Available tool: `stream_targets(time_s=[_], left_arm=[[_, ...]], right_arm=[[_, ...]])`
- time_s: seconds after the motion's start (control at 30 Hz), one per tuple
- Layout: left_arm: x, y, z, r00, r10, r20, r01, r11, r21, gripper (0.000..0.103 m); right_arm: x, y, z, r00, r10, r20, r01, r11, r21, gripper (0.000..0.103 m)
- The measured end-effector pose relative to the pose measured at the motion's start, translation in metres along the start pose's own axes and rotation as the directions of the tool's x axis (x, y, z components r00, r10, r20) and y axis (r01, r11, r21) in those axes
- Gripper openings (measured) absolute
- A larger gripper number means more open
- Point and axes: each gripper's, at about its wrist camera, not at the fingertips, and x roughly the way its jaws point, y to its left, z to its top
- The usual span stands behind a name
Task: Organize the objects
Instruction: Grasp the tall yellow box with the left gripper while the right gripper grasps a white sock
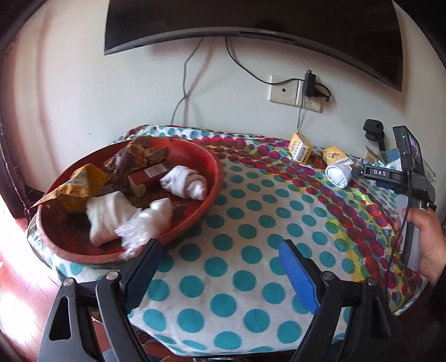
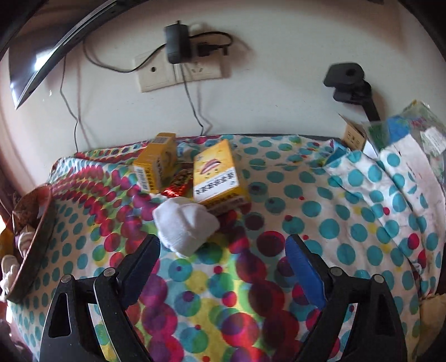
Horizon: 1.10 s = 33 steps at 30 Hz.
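A red bowl on the dotted cloth holds several white rolled socks, snack bags and a red box. My left gripper is open and empty, just right of the bowl's near rim; one blurred sock lies at the bowl's front, by its left finger. My right gripper is open, a little short of a white rolled sock on the cloth. This sock also shows in the left wrist view. Two yellow boxes and a red wrapper lie behind it.
The table stands against a wall with a socket and cables, under a TV. A black camera mount and plastic bags sit at the far right. The bowl's edge is at the left of the right wrist view.
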Motion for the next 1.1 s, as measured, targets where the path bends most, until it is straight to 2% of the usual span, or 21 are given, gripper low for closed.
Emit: stream_targets(time_s=[0.03,0.13,0.23,0.37,0.5,0.57,0.63,1.03,1.07,1.1], left_arm=[[0.006,-0.010,0.006,1.000,-0.007,-0.009,0.007,1.000,0.022,0.088],[0.025,-0.043,0.030,0.998,-0.057,-0.014,0.058,0.995,0.077,0.088],[0.049,-0.067,0.062,0.995,-0.097,-0.020,0.098,0.992,0.078,0.088],[0.089,-0.101,0.107,0.999,-0.044,-0.018,0.046,0.989,0.141,0.088],[0.133,-0.129,0.136,1.000,0.011,-0.021,-0.006,0.979,0.204,0.088],[0.155,-0.141,0.146,0.999,0.039,-0.013,-0.035,0.970,0.240,0.088],[0.173,-0.151,0.153,0.999,0.035,-0.012,-0.031,0.965,0.259,0.088],[0.269,-0.187,0.174,0.986,0.091,-0.138,-0.053,0.964,0.260,0.087],[0.275,-0.188,0.174,0.984,0.093,-0.150,-0.052,0.966,0.254,0.086],[0.280,-0.188,0.174,0.983,0.094,-0.161,-0.052,0.967,0.249,0.080]], right_arm=[[0.003,-0.006,-0.002,1.000,-0.011,-0.006,0.011,1.000,0.017,0.091],[0.010,-0.021,-0.005,0.999,0.034,-0.036,-0.030,0.995,0.093,0.091],[0.009,-0.029,-0.006,0.998,0.044,-0.037,-0.039,0.989,0.140,0.091],[0.014,-0.033,-0.007,0.997,0.057,-0.058,-0.047,0.985,0.164,0.091],[0.015,-0.029,-0.007,0.996,0.058,-0.067,-0.048,0.988,0.147,0.092],[0.015,-0.031,-0.007,0.996,0.067,-0.063,-0.056,0.986,0.155,0.092],[0.014,-0.034,-0.007,0.995,0.081,-0.056,-0.070,0.983,0.167,0.092],[0.012,-0.039,-0.007,0.992,0.120,-0.040,-0.110,0.975,0.195,0.093],[0.012,-0.039,-0.007,0.992,0.122,-0.038,-0.112,0.974,0.197,0.093],[0.011,-0.039,-0.007,0.992,0.124,-0.037,-0.115,0.973,0.199,0.093]])
